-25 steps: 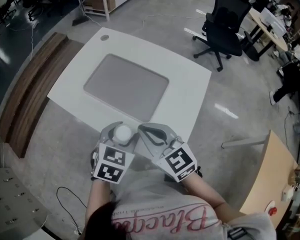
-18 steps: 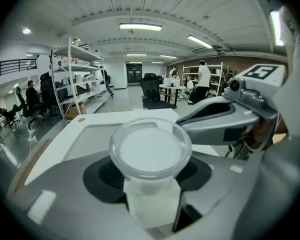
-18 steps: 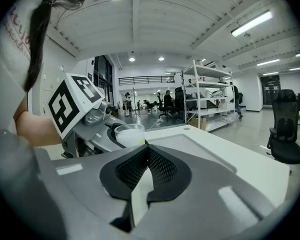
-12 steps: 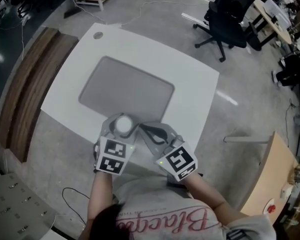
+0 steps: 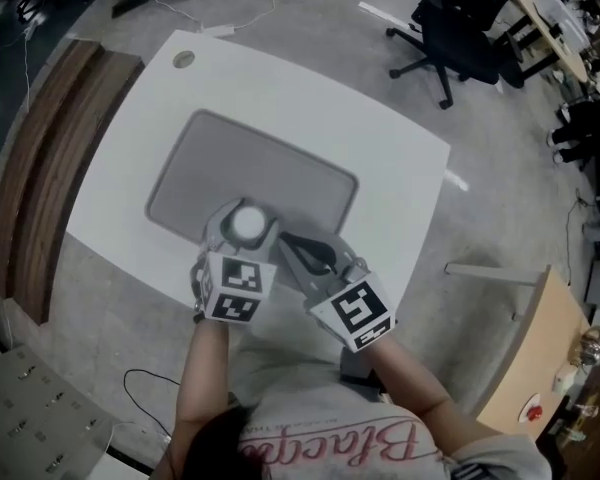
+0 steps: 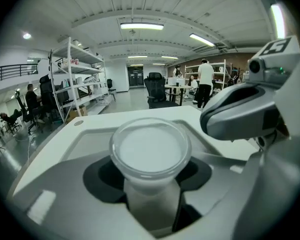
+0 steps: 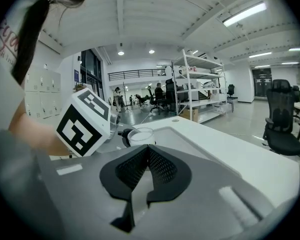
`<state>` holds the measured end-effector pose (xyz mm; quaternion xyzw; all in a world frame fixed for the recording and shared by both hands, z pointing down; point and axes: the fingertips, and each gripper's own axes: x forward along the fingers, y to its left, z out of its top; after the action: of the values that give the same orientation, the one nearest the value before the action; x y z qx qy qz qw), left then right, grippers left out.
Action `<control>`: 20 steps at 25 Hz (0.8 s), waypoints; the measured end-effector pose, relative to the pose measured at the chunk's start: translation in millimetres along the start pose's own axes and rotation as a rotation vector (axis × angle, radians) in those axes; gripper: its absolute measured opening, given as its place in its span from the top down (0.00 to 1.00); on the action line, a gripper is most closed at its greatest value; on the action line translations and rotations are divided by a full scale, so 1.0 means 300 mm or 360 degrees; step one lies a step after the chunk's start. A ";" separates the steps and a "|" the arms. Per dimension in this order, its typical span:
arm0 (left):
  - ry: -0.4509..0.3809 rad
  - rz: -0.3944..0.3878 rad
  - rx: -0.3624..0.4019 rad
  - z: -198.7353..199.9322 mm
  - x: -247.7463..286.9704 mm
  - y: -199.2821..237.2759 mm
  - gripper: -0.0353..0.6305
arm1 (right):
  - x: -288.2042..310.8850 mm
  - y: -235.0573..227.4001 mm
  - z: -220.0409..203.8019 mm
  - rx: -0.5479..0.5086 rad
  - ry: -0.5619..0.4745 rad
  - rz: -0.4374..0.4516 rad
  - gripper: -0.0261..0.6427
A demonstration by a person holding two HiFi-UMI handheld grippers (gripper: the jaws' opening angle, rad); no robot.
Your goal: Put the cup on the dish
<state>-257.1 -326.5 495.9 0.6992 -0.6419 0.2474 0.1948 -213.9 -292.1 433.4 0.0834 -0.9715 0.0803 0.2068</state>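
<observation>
While my left gripper [image 5: 238, 236] clamps white cup [image 6: 150, 149] upright, cup hangs over near edge of gray dish [image 5: 280, 168] on white table [image 5: 390, 158]. My right gripper [image 7: 145, 159] closed, empty, just beside left one.

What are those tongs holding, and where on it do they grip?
The left tongs grip a translucent cup by its body, below the rim. The right tongs are closed and empty.

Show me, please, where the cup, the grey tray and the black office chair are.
cup [image 6: 150, 149]: left gripper view, its top.
grey tray [image 5: 280, 163]: head view, bare middle.
black office chair [image 5: 470, 18]: head view, dark upper part.
</observation>
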 end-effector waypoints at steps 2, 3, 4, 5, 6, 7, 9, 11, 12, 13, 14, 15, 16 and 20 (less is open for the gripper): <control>-0.0001 0.0004 0.0008 -0.016 0.028 0.005 0.57 | 0.002 -0.009 -0.007 0.0001 0.0015 -0.0013 0.96; -0.0004 0.0006 0.0006 -0.020 0.040 0.009 0.57 | 0.004 -0.014 -0.014 0.0007 0.0024 -0.0017 0.96; -0.0007 0.0010 0.0003 -0.020 0.051 0.015 0.57 | 0.006 -0.021 -0.021 0.0014 0.0033 -0.0021 0.96; -0.0013 0.0013 0.0002 -0.014 0.060 0.021 0.57 | 0.008 -0.029 -0.029 0.0022 0.0041 -0.0024 0.96; -0.0018 0.0015 0.0001 -0.005 0.068 0.027 0.57 | 0.010 -0.035 -0.035 0.0029 0.0049 -0.0026 0.96; -0.0022 0.0016 0.0000 0.005 0.073 0.032 0.57 | 0.011 -0.040 -0.041 0.0035 0.0057 -0.0028 0.96; -0.0027 0.0015 -0.0010 0.020 0.078 0.042 0.57 | 0.017 -0.041 -0.051 0.0045 0.0072 -0.0026 0.96; -0.0030 0.0014 -0.0029 0.024 0.087 0.050 0.57 | 0.028 -0.037 -0.057 0.0049 0.0085 -0.0019 0.96; -0.0027 0.0013 -0.0035 0.023 0.093 0.053 0.57 | 0.035 -0.035 -0.058 0.0048 0.0091 -0.0015 0.96; -0.0021 0.0010 -0.0039 0.022 0.099 0.055 0.57 | 0.040 -0.034 -0.058 0.0047 0.0097 -0.0010 0.96; -0.0013 0.0006 -0.0041 0.019 0.105 0.056 0.57 | 0.045 -0.034 -0.058 0.0049 0.0101 -0.0006 0.96; -0.0006 0.0002 -0.0042 0.015 0.110 0.055 0.57 | 0.049 -0.033 -0.059 0.0051 0.0103 -0.0004 0.96; 0.0003 -0.0002 -0.0040 0.010 0.114 0.054 0.57 | 0.051 -0.034 -0.060 0.0051 0.0103 -0.0004 0.96; 0.0046 -0.0010 -0.0020 -0.020 0.135 0.041 0.57 | 0.047 -0.036 -0.064 0.0048 0.0107 -0.0006 0.96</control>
<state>-267.9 -356.6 524.3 0.6963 -0.6383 0.2530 0.2091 -217.2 -300.9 457.9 0.0855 -0.9625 0.0971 0.2383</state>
